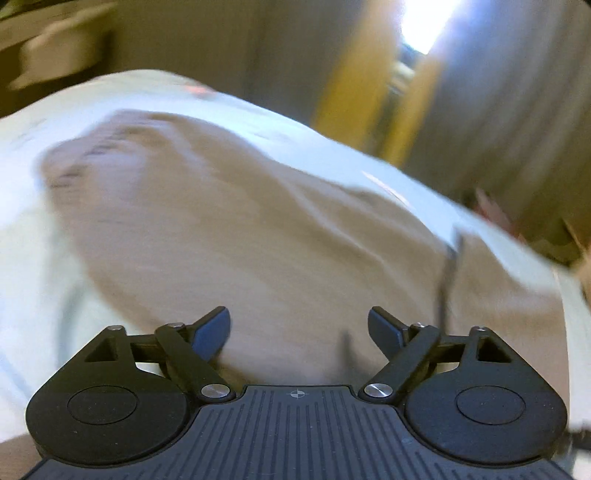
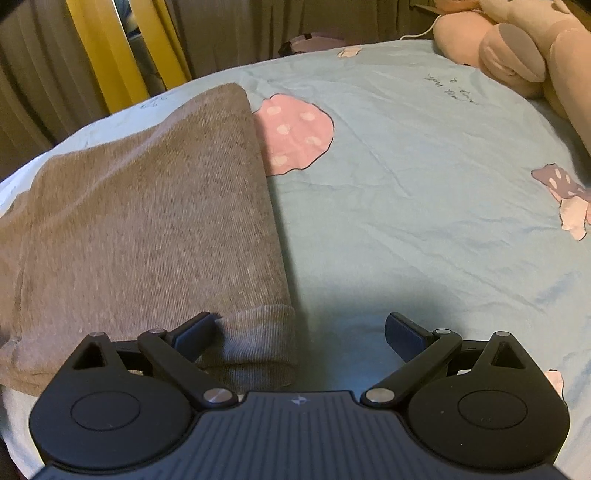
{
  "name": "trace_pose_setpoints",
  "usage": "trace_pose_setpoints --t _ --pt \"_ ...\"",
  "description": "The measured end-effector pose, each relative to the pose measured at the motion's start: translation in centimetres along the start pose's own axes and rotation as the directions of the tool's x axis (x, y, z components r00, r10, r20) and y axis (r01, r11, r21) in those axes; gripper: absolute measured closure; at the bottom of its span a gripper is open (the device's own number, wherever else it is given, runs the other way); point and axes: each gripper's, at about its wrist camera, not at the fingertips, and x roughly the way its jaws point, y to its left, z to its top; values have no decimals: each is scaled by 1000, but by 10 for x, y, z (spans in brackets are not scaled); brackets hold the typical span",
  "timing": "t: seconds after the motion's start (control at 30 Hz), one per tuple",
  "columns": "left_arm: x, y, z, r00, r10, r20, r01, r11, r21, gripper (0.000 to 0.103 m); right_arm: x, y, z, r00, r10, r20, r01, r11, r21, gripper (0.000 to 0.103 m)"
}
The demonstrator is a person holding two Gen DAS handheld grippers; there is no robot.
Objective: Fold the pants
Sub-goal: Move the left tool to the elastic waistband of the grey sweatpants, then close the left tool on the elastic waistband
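1. Left wrist view: the whole picture is smeared by motion blur, so fine detail is lost. The left gripper (image 1: 299, 334) has its two fingers (image 1: 212, 332) spread wide apart with nothing between the pads.
2. Beyond those fingers lie the pants (image 1: 221, 221), a grey-brown mass of cloth spread over the pale bed sheet (image 1: 22, 240). The cloth fills most of the middle of the picture and runs down to just behind the fingertips; whether a fingertip touches it cannot be told through the blur.
3. A dark thin streak crosses the cloth at the right, too blurred to identify. Behind the bed stand grey curtains (image 1: 517, 110) and a yellow strip (image 1: 343, 88), with a bright glare at the top.
4. Right wrist view: this picture is sharp. The right gripper (image 2: 299, 338) also has its fingers (image 2: 194, 332) well apart, gripping nothing.
5. The pants (image 2: 147, 206) lie folded on the left half of the bed sheet (image 2: 424, 177), a grey-brown ribbed knit with a straight folded edge running up the middle of the picture. A ribbed cuff (image 2: 258, 339) lies at the near end, just beside the left-hand finger and partly between the two fingers; the right-hand finger hangs over bare sheet.
6. The sheet is light blue with pink dotted mushroom prints (image 2: 295, 129), one half hidden under the pants' far edge. A pink plush toy (image 2: 517, 48) lies at the far right corner, well apart from the pants. Grey curtains (image 2: 229, 29) and a yellow strip (image 2: 110, 44) stand behind the bed.
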Motion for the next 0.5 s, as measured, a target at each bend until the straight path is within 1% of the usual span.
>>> trace_pose_setpoints --t 0.07,0.13,0.2,0.23,0.27,0.3,0.33,0.37,0.43,0.5 --pt "-9 29 9 999 20 27 -17 995 -98 12 -1 0 0 1000 5 10 -5 1000 0 4" --pt "-15 63 17 999 22 44 -13 982 -190 12 -1 0 0 1000 10 14 -10 1000 2 4" --pt "-17 89 23 998 34 61 -18 966 -260 12 0 0 0 1000 13 11 -13 1000 3 4" --pt "-17 105 25 996 55 69 -32 954 -298 12 0 0 1 1000 17 10 -17 1000 3 4" --pt "-18 117 27 995 61 75 -34 946 -321 12 0 0 1 1000 21 10 -21 1000 3 4" --pt "-17 129 27 995 54 81 -22 938 -345 12 0 1 1 1000 29 10 -29 1000 1 4" --pt "-14 142 28 996 28 89 9 922 -386 12 1 1 1 999 37 12 -37 999 0 4" --pt "-10 154 27 996 -6 91 45 901 -432 12 1 2 1 999 44 13 -44 999 -2 4" --pt "0 173 27 993 -70 96 110 847 -520 12 1 4 1 999 52 11 -52 999 -11 4" --pt "9 183 25 991 -88 100 130 807 -576 13 3 5 1 999 53 2 -53 998 -16 4"
